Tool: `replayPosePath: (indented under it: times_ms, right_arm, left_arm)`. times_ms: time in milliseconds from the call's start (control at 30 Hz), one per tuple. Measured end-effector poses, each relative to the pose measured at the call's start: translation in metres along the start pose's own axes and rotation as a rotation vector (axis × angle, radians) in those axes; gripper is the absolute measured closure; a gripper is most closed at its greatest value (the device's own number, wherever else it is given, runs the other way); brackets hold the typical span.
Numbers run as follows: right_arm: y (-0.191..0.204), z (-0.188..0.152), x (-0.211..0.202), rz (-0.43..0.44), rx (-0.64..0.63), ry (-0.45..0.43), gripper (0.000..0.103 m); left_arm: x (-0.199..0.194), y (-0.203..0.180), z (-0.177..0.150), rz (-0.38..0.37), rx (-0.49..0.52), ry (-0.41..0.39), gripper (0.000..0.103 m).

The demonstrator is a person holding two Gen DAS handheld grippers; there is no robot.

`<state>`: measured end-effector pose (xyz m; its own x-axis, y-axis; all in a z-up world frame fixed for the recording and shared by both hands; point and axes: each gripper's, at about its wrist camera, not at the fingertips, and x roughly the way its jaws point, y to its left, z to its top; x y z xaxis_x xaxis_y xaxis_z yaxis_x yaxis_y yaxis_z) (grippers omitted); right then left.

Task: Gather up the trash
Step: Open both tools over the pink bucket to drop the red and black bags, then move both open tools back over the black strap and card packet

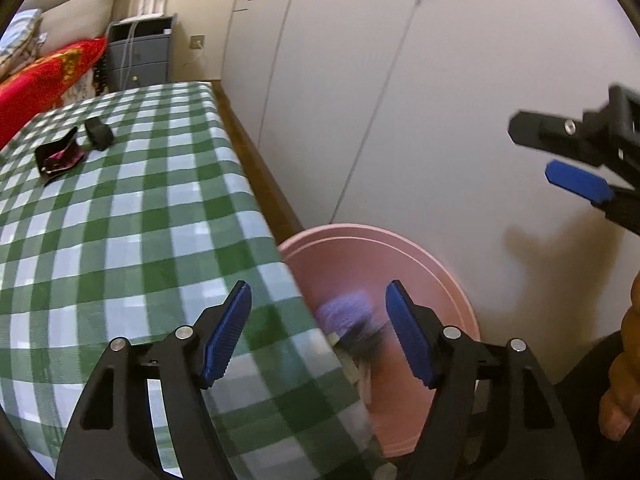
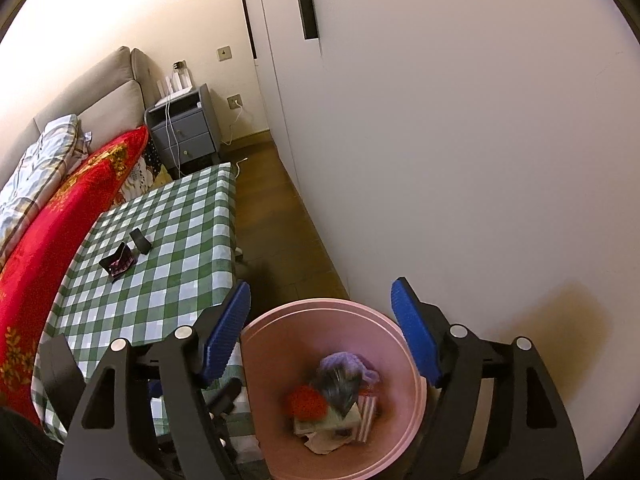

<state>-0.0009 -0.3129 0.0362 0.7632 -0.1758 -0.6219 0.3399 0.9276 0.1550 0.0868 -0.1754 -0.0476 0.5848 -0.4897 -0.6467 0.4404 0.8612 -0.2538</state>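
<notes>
Both grippers, left (image 1: 318,334) and right (image 2: 320,334), are spread and hold nothing. The right hangs over the pink bin (image 2: 416,408), where blurred trash (image 2: 336,404), perhaps wrappers, lies.

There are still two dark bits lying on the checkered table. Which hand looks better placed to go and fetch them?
Probably the left. The left gripper is open over the table's edge, facing the black wrapper and small black piece. The right gripper, also open, hangs above the pink bin.

Home bedroom, bed w/ red blanket (image 2: 60,236), grey nightstand (image 2: 184,128), wardrobe doors (image 2: 440,120)
</notes>
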Motion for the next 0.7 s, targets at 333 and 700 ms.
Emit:
replayPosePath:
  times_ms: [333, 700]
  right_arm:
    - [0.014, 0.000, 0.000, 0.042, -0.009, -0.039, 0.031]
    - [0.041, 0.000, 0.012, 0.146, -0.026, -0.064, 0.051]
  left_arm:
    - [-0.013, 0.014, 0.001, 0.045, -0.002, -0.041, 0.048]
    - [-0.027, 0.057, 0.008, 0.142, -0.059, -0.104, 0.060]
